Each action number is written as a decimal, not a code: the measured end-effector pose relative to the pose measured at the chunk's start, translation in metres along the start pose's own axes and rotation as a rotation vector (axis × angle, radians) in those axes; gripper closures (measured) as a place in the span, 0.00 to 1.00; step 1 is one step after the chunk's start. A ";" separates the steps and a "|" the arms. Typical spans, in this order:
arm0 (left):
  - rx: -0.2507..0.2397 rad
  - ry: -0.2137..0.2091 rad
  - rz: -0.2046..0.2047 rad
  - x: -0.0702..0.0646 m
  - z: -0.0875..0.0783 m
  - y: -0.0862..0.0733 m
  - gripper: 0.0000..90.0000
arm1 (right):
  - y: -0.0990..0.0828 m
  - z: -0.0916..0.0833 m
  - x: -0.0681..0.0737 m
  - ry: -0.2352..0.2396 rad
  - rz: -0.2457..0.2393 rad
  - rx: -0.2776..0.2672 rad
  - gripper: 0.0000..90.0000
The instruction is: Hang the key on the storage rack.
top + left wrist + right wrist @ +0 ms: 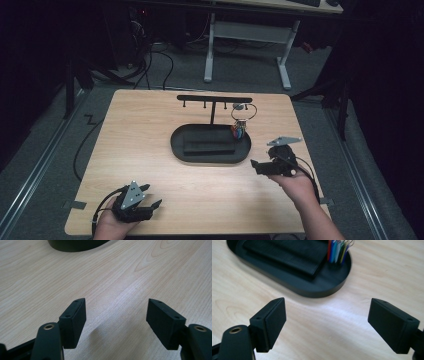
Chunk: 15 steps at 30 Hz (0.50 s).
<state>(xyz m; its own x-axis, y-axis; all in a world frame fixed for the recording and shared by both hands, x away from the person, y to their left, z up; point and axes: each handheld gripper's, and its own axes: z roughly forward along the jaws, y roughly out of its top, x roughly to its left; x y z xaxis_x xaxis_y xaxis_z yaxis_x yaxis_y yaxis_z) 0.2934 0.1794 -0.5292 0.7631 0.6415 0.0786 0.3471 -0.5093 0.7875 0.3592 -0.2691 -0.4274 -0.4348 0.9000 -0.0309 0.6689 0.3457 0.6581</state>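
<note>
While the right gripper (256,165) is held at centre right of the high view, pointing left toward the black tray (180,148), its jaws are spread wide with nothing between them. Coloured tags (238,132) hang from a key ring (243,111) on the black stand (214,99), touching the tray. At lower left, the left gripper (152,196) is likewise spread wide and empty. Tag details are too small to be read.

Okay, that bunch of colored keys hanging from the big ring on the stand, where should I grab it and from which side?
Take the metal ring itself, on its free lower arc just above the coloured keys. Come in from the right with the right hand-held gripper, whose jaws are open; the post blocks the left side.
</note>
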 end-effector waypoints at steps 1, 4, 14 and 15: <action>0.001 0.000 0.001 0.000 0.000 0.000 0.36 | -0.008 0.002 0.004 0.003 -0.005 -0.016 0.17; 0.002 -0.002 0.002 -0.001 0.000 0.000 0.36 | -0.028 0.007 0.013 0.030 -0.003 -0.035 0.16; -0.017 -0.018 0.057 -0.011 0.004 0.006 0.38 | -0.096 0.014 0.036 0.041 0.087 -0.203 0.14; -0.014 -0.018 0.059 -0.012 0.005 0.005 0.38 | -0.104 0.012 0.038 0.044 0.114 -0.240 0.13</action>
<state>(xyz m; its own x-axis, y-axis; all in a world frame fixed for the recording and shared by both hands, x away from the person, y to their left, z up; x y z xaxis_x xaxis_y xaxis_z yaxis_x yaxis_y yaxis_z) 0.2885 0.1663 -0.5289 0.7916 0.6003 0.1142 0.2938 -0.5377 0.7903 0.2809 -0.2679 -0.5059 -0.3941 0.9154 0.0823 0.5549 0.1656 0.8152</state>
